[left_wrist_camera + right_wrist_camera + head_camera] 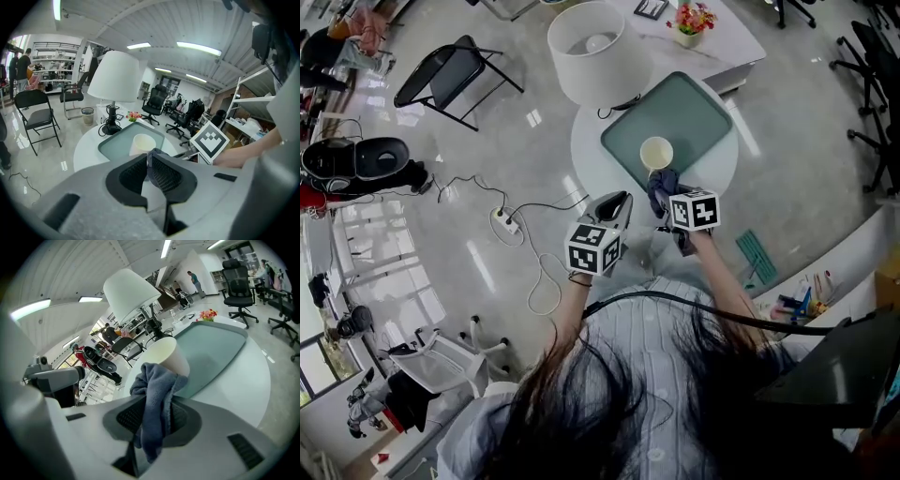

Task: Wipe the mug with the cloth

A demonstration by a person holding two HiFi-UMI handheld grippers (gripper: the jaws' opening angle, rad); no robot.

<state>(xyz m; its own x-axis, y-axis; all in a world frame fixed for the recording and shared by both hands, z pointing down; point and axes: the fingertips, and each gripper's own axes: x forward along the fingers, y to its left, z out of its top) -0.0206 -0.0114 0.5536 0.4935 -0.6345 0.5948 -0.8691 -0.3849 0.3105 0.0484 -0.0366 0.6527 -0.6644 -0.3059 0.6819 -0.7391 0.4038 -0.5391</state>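
Observation:
A cream mug [656, 152] stands upright on a teal mat [698, 112] on the round white table [586, 141]. My right gripper [662, 201] is shut on a dark blue cloth [662, 184], whose bunched top lies against the near side of the mug [168, 355]. In the right gripper view the cloth [157, 390] hangs down between the pads. My left gripper [622, 201] hovers just left of the right one, over the table's near edge, shut with nothing in it. From the left gripper [149, 161] view, the mug [142, 143] and the cloth [158, 153] show straight ahead.
A white table lamp [598, 52] stands at the mat's far left corner, with a small flower pot [690, 22] on a surface beyond. On the floor to the left are a black folding chair [450, 75] and a power strip [505, 221] with cables. Office chairs [872, 94] stand at the right.

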